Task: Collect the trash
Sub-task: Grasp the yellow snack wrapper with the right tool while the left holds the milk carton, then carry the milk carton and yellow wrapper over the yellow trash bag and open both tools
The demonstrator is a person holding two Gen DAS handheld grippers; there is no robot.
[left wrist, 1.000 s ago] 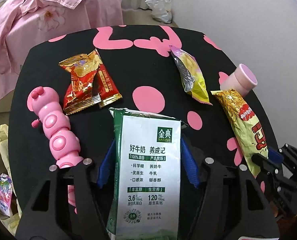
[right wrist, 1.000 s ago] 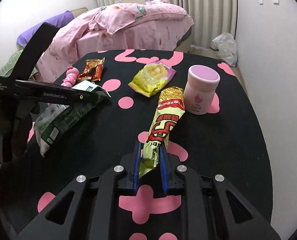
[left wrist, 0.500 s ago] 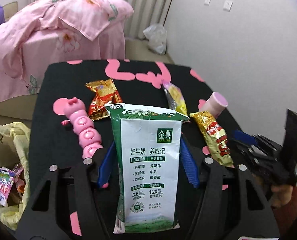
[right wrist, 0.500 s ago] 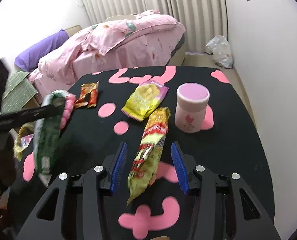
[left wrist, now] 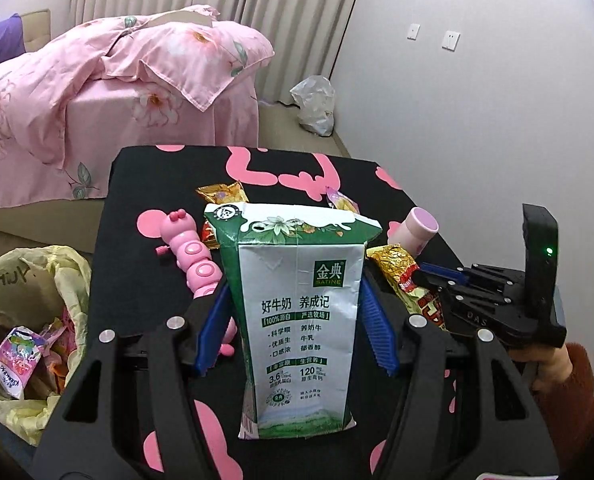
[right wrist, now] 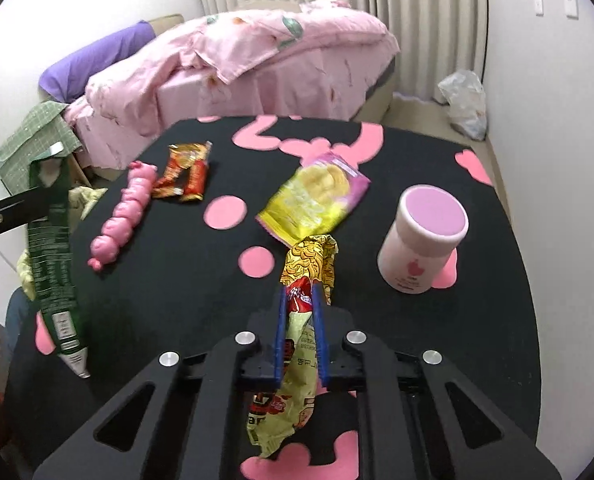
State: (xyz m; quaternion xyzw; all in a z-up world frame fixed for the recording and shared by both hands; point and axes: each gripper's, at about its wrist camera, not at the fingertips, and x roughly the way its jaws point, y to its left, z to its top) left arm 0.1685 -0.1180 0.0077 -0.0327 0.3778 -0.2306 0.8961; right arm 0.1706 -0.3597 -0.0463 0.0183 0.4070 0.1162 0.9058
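Note:
My left gripper (left wrist: 297, 320) is shut on a green and white milk carton (left wrist: 297, 320), held upright above the black table (left wrist: 157, 184); the carton also shows edge-on at the left of the right wrist view (right wrist: 53, 248). My right gripper (right wrist: 300, 320) is shut on a long yellow and red snack wrapper (right wrist: 297, 360), lifted off the table; it also shows in the left wrist view (left wrist: 405, 280). A yellow chip bag (right wrist: 313, 200) and red and gold wrappers (right wrist: 185, 172) lie on the table. A yellow trash bag (left wrist: 29, 320) with wrappers inside stands at the table's left.
A pink caterpillar toy (right wrist: 125, 216) lies at the table's left. A pink-lidded jar (right wrist: 421, 240) stands at the right. A bed with a pink quilt (left wrist: 117, 80) is behind the table, a white plastic bag (left wrist: 313, 104) by the wall.
My right gripper has shut on the long snack wrapper and lifted it. My left gripper has raised the carton and tilted up, bringing the trash bag more into view.

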